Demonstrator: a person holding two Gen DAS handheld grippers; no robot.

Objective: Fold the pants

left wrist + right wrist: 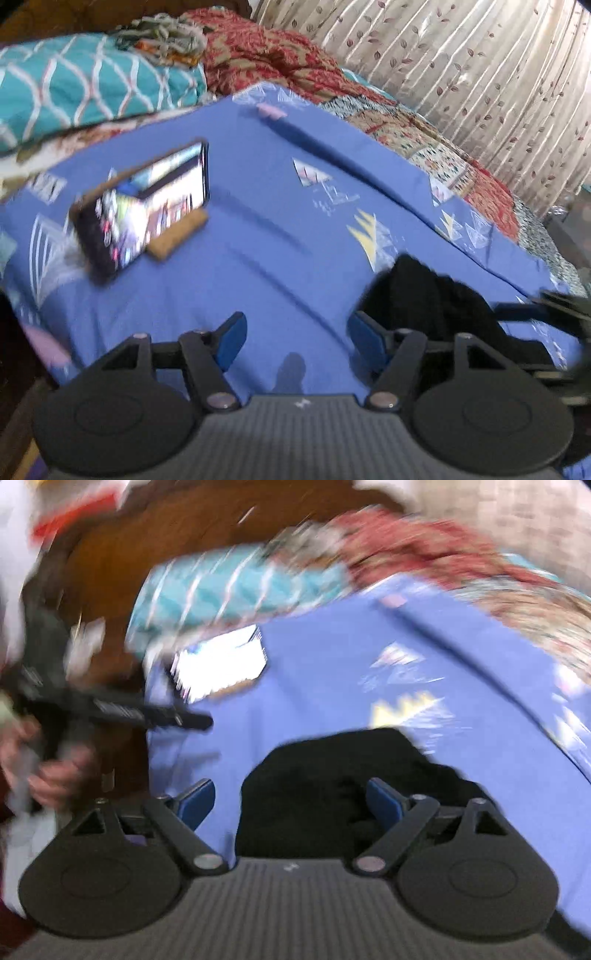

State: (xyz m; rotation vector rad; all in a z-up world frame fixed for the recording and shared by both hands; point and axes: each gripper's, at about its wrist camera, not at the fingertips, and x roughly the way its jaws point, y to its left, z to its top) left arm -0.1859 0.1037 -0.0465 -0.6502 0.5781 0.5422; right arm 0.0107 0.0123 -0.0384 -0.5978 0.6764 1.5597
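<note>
- No box, basket or other holder shows in either view; everything lies loose on a blue bedsheet [266,229] with pale triangle prints
- The left gripper [297,332] has its blue-padded fingers [232,338] spread wide, with only bare sheet between them; it grips nothing
- The black pants [436,302] lie in a rumpled heap ahead and to the right of the left gripper, just beyond its right finger; whether cloth and pad touch cannot be told
- The right gripper [291,801] is likewise wide open and holds nothing; its view is heavily smeared by motion blur
- In that view the pants [317,786] sit straight ahead between the spread fingers, the heap reaching back toward the gripper body; the right finger [384,801] shows against the black cloth, the left finger over blue sheet beside the heap
- Ahead and left of the left gripper a phone [147,206] with a lit screen leans tilted on a tan stand
- Further ahead lie a teal patterned pillow [85,81], a red patterned quilt [280,62] and a leaf-print curtain [461,66]
- At the far left of the right wrist view the person's left hand [55,779] grips the handle of the other gripper, beside the bed edge
</note>
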